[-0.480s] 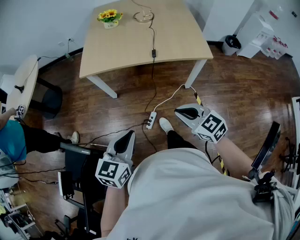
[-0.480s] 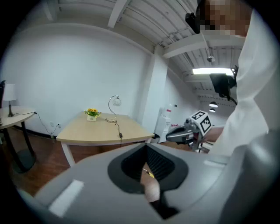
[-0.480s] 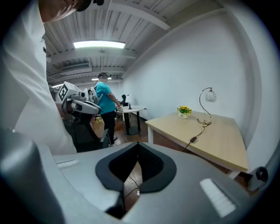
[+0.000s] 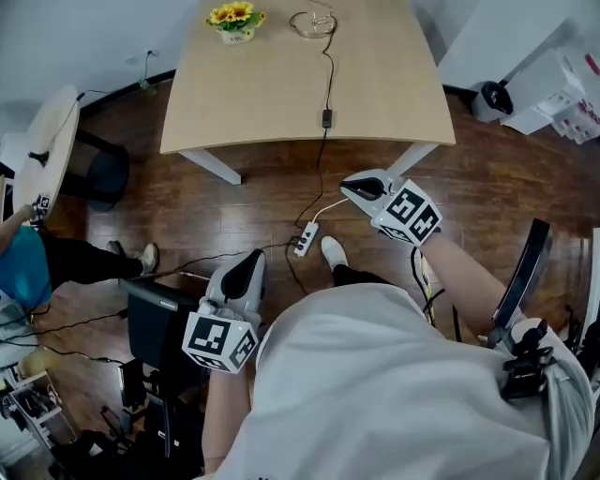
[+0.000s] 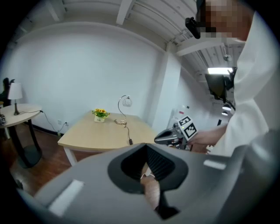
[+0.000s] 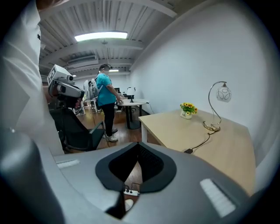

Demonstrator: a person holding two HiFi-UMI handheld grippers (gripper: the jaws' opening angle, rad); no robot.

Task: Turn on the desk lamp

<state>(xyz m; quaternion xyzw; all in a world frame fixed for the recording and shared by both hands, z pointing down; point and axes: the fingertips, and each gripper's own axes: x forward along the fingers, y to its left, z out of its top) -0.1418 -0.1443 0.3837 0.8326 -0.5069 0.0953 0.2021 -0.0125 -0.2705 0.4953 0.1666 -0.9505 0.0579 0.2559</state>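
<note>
The desk lamp has a thin curved neck, a round head and a base at the far edge of the light wooden table. Its black cord runs over the tabletop to an inline switch near the front edge, then down to the floor. My right gripper hangs shut and holds nothing, just short of the table's front right corner. My left gripper is lower and farther back over the floor, also shut and holding nothing. Seen from the right gripper view, the lamp and switch lie ahead to the right.
A pot of yellow flowers stands left of the lamp base. A white power strip lies on the wood floor by my foot. A black chair is at my left, with a round side table and a person in a teal shirt beyond.
My right gripper has moved forward toward the table's front edge. The table sits closer in the head view. The left gripper has barely shifted.
</note>
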